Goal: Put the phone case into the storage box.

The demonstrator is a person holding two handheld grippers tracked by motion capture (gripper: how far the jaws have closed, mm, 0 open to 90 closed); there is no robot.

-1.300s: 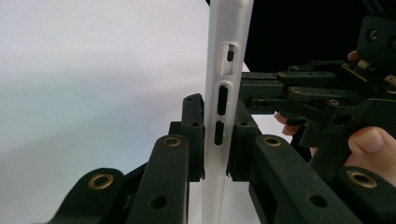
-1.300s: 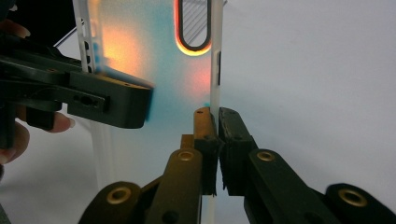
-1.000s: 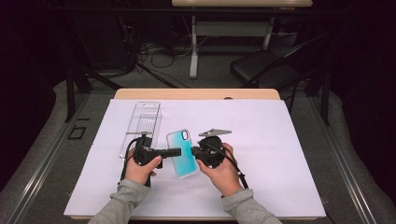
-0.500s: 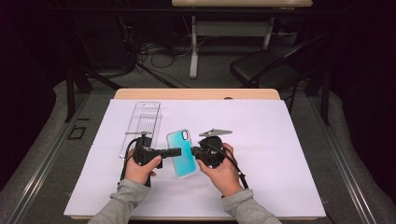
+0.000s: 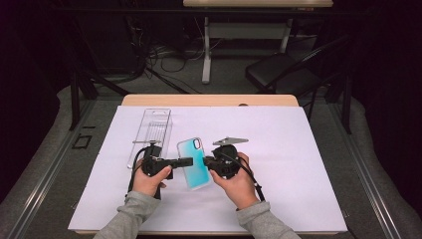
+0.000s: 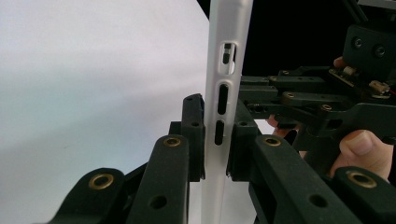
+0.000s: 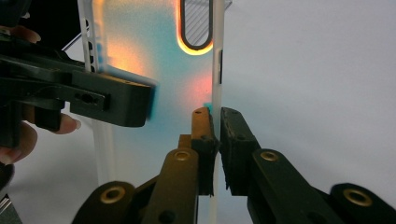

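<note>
A translucent teal phone case (image 5: 194, 162) with white edges is held just above the white table cover, between both hands. My left gripper (image 5: 188, 160) is shut on its left edge; in the left gripper view the case edge (image 6: 219, 116) with its button slots stands pinched between the jaws of that gripper (image 6: 215, 140). My right gripper (image 5: 208, 161) is shut on the opposite edge; in the right gripper view the case (image 7: 154, 70) glows teal and orange, with its camera cut-out at the top and its rim pinched by that gripper (image 7: 215, 149).
A clear plastic packaging tray (image 5: 150, 133) lies on the white sheet (image 5: 298, 164) to the left behind the hands. A wooden table edge (image 5: 209, 100) runs along the back. Beyond it are a dark chair (image 5: 283, 74) and floor cables.
</note>
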